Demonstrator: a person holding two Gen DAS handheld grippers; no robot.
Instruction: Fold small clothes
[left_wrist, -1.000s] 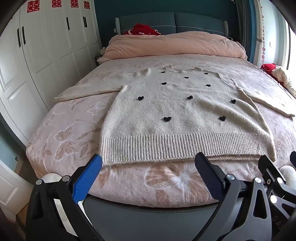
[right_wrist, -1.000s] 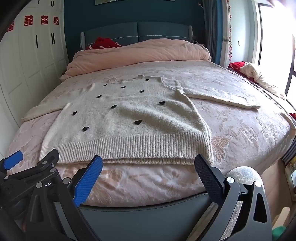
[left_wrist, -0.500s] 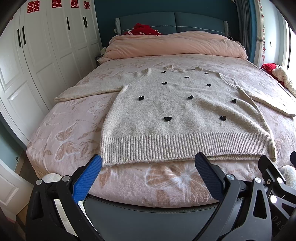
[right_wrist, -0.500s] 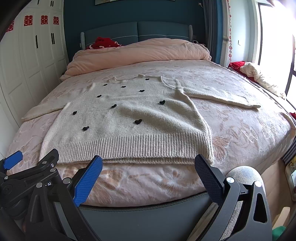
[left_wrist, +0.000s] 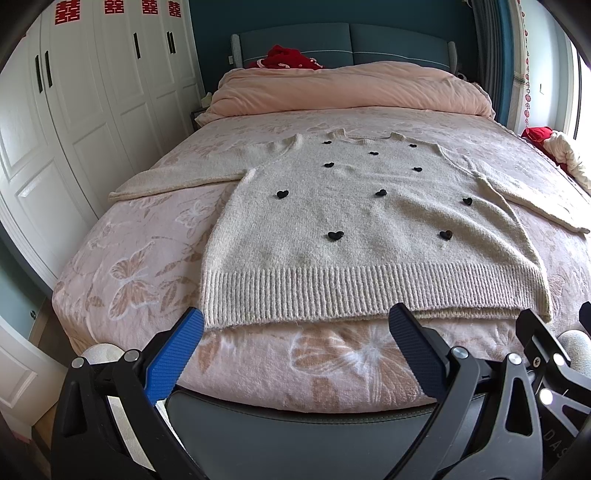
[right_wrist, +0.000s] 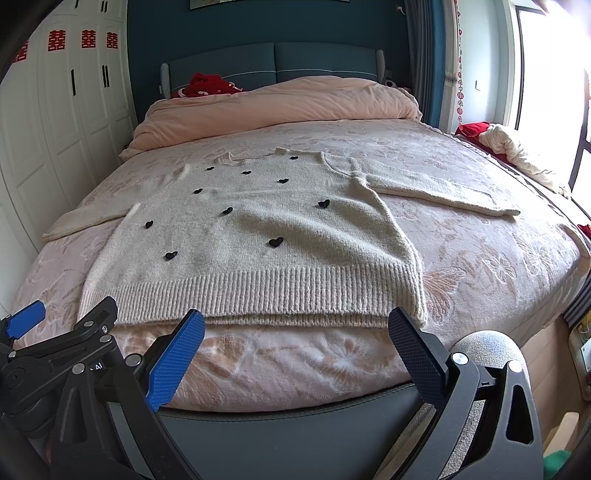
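The left gripper (left_wrist: 295, 332) hangs at the foot of the bed, its jaws wide apart and holding nothing, one finger blue and the other black. The right gripper (right_wrist: 295, 332) stands beside it in the same way, jaws spread and empty. Both are short of the sweater (left_wrist: 369, 236), whose ribbed hem lies just beyond the fingertips, near the bed's lower edge.

The sweater is cream knit with small black hearts, spread flat and face up on the pink butterfly-patterned bedspread (left_wrist: 140, 280), hem toward the grippers, neckline toward the headboard, both sleeves stretched out sideways.

The left wrist view shows the left sleeve (left_wrist: 177, 181) almost whole, running toward the white wardrobe (left_wrist: 92, 110), and a corner of the right gripper's frame at its right edge. The right wrist view instead shows the right sleeve (right_wrist: 436, 188) in full, cuff included, lying toward the window side, and the left gripper's blue fingertip at its left edge. Only this view shows the bright window (right_wrist: 546, 74) and the floor beside the bed.

A rolled pink duvet (right_wrist: 277, 103) lies across the head of the bed, with something red behind it. A bundle of red and cream cloth (right_wrist: 509, 147) sits off the bed's right side.
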